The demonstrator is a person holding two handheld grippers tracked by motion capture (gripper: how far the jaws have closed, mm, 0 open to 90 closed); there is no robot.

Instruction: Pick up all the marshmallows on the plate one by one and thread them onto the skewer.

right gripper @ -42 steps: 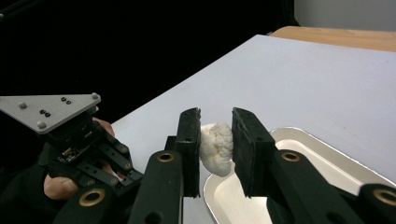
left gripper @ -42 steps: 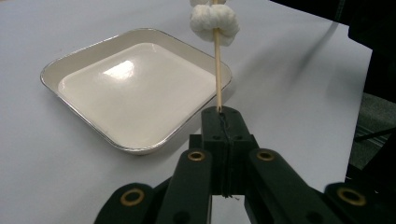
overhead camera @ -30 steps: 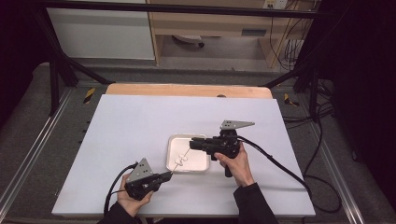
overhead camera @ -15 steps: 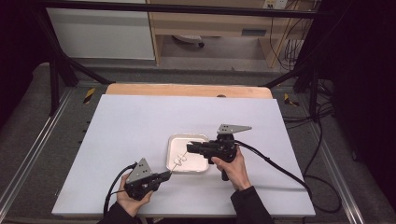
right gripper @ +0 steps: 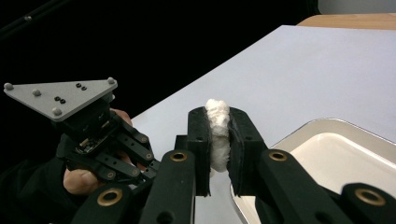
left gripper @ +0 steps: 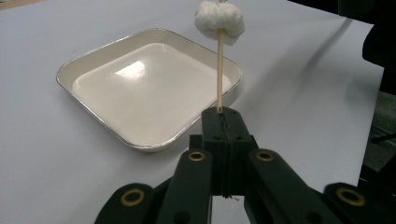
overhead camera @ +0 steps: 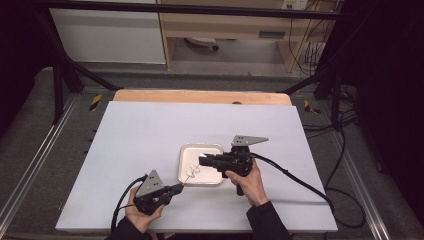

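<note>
We've got a gripper in each hand, both low over the near part of the white desk (overhead camera: 150,135). Left gripper (left gripper: 223,122): fingers clenched on the lower end of a thin wooden skewer (left gripper: 219,70), which runs straight up from the tips in the left gripper view. A white puffy lump (left gripper: 220,17), marshmallow-like, sits threaded on the skewer's upper end, w/ the stick passing thru its middle. In the high view the skewer tip & lump (overhead camera: 192,170) hang over the left part of the tray (overhead camera: 201,149); can't tell if they touch the tray floor.

Right gripper (right gripper: 218,140): fingers pinched on a second white piece (right gripper: 218,135), squeezed flat betw. the two pads, top poking out above them. In the high view that gripper (overhead camera: 204,161) points left across the tray, just beside the skewer tip. Can't tell from above if the held piece touches the skewer.

Tray: square, shallow, cream inside w/ a silvery rim, flat on the desk near its middle-front. In the left gripper view the tray floor (left gripper: 140,88) is bare & glossy.

Right gripper view also shows the left hand (right gripper: 81,179) wrapped round its gripper, grey plate on top, at the desk's edge, w/ the tray corner (right gripper: 327,140) at lower right.
</note>
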